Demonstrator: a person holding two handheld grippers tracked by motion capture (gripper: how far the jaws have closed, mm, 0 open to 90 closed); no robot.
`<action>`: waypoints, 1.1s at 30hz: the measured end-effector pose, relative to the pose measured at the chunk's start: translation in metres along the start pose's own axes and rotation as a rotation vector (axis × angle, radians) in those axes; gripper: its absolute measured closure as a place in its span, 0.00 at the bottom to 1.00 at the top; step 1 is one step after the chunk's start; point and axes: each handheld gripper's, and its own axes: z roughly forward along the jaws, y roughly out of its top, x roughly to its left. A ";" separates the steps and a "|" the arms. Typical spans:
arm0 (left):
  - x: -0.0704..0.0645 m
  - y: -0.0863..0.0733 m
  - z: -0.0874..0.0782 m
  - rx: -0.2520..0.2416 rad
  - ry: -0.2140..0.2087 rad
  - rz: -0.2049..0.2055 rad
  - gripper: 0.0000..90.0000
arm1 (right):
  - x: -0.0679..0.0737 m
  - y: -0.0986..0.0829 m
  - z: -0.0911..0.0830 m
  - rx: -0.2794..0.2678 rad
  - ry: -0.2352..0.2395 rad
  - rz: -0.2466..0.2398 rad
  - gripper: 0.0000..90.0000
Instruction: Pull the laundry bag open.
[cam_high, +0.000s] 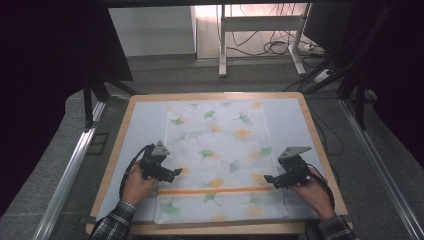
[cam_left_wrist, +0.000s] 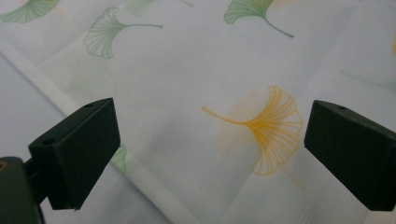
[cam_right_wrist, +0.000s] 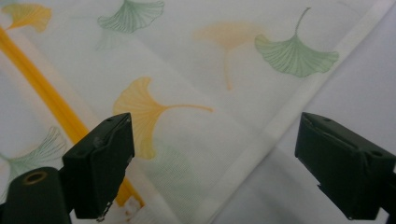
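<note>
High view: a white cloth (cam_high: 220, 160) printed with green and yellow ginkgo leaves lies flat and spread on a pale mat (cam_high: 142, 125) over a wooden-edged table (cam_high: 320, 145). An orange stripe (cam_high: 215, 190) crosses the cloth between the two tools, toward its near end.

At the cloth's left edge sits the left gripper (cam_high: 176, 173), held in a hand (cam_high: 136, 185) with a plaid cuff, pointing inward across the fabric. Left gripper view shows its jaws spread wide and holding nothing; between and beyond them lies a yellow leaf print (cam_left_wrist: 273, 128), with the cloth's hemmed edge running diagonally just past the left jaw and bare mat outside it. Faint leaf shapes show through the weave, so the fabric looks thin.

At the cloth's right edge the right gripper (cam_high: 268, 178), in the other hand (cam_high: 315, 192), points inward too. Right gripper view has its jaws likewise apart and empty, a yellow leaf (cam_right_wrist: 140, 112) ahead of the left jaw, the orange stripe beside that jaw, and the hem passing between the jaws.
</note>
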 end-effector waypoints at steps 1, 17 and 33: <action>0.000 0.000 0.000 0.000 0.000 0.000 0.04 | 0.000 0.000 0.000 0.000 0.000 0.000 0.12; -0.016 0.011 0.000 -0.024 -0.077 0.023 0.02 | 0.019 -0.025 -0.010 0.040 0.096 -0.151 0.03; -0.029 0.017 0.003 -0.004 -0.075 0.057 0.02 | 0.031 -0.036 -0.004 0.046 0.146 -0.249 0.00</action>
